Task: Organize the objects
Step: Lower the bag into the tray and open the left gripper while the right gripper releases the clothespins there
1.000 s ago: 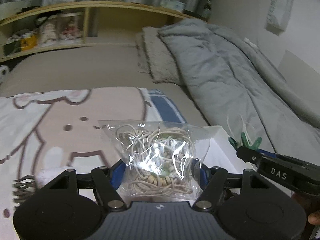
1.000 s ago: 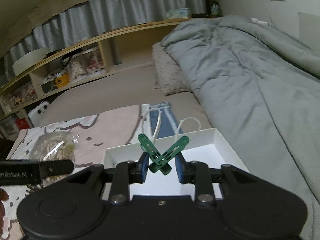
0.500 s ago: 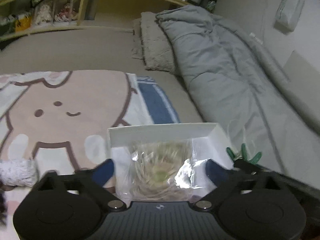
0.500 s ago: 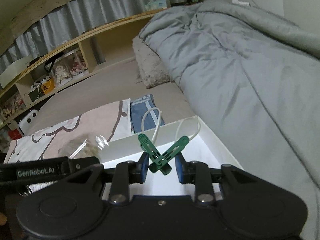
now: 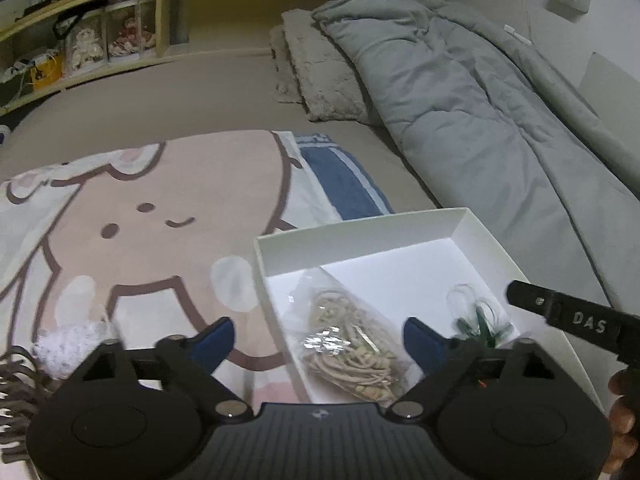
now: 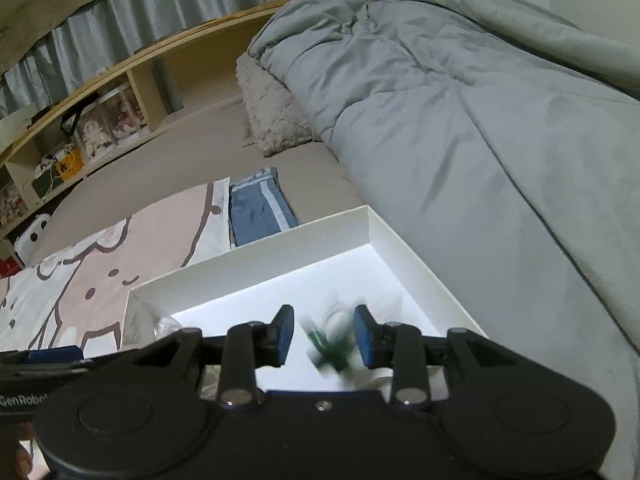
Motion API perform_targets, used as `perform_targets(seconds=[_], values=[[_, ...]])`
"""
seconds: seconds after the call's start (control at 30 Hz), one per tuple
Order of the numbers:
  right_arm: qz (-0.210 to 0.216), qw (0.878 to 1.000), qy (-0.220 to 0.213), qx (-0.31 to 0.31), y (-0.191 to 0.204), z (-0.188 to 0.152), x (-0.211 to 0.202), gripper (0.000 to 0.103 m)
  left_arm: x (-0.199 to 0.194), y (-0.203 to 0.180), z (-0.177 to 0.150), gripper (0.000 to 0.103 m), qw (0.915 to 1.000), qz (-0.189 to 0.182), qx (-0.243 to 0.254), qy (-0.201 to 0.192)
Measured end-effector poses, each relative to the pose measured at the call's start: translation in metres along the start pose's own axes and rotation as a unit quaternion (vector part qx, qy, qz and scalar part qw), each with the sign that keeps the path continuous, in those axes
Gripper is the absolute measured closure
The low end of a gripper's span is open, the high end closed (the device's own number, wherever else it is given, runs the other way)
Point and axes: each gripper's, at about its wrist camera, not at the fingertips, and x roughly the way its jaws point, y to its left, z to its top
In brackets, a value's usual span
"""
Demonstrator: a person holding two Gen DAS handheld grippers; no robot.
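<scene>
Wooden shelving (image 5: 160, 40) runs behind the bed, where a grey duvet (image 5: 480, 120) lies bunched along one side and a cartoon-print blanket (image 5: 140, 240) covers the near part. On that bed sits a shallow white box (image 5: 360, 236), just beside the blanket's blue-striped edge. Inside it, toward its left wall, lies a clear bag of beige cords (image 5: 352, 344), resting on the box floor between the blue pads of the left claw (image 5: 320, 344) without touching them; that claw is wide and its jaws are closing. Further right in the box are the green clips (image 6: 330, 346), blurred, sitting in the gap of the right claw (image 6: 323, 338), whose jaws are opening and no longer press on them
</scene>
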Motion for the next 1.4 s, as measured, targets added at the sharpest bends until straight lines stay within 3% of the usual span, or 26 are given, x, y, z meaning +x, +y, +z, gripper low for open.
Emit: perform_targets(seconds=[0.13, 0.33, 0.47, 0.67, 0.87, 1.2, 1.4], values=[[-0.005, 1.0, 0.004, 0.009, -0.004, 0.001, -0.002, 0.068, -0.006, 0.008, 0.0, 0.018, 0.9996, 0.002, 0.02, 0.018], [-0.003, 1.0, 0.014, 0.026, -0.01, 0.002, -0.003, 0.068, 0.013, 0.004, -0.004, 0.019, 0.993, 0.043, 0.085, 0.07], [0.004, 1.0, 0.014, 0.022, -0.008, 0.002, -0.005, 0.068, 0.036, -0.006, 0.001, 0.018, 0.9901, 0.077, 0.099, 0.063], [0.011, 1.0, 0.016, 0.013, -0.005, 0.001, -0.005, 0.068, 0.052, -0.005, 0.021, 0.017, 0.9901, 0.114, 0.066, 0.048], [0.012, 1.0, 0.019, 0.021, -0.009, 0.002, -0.003, 0.068, 0.034, 0.006, 0.032, 0.016, 0.9942, 0.097, 0.035, 0.031], [0.009, 1.0, 0.026, 0.012, -0.006, 0.002, -0.007, 0.067, 0.016, -0.002, 0.024, 0.016, 0.9975, 0.054, 0.019, 0.041], [0.002, 1.0, 0.029, -0.001, -0.002, 0.003, -0.016, 0.056, -0.001, -0.002, 0.021, 0.016, 0.9984, 0.044, 0.013, 0.032]])
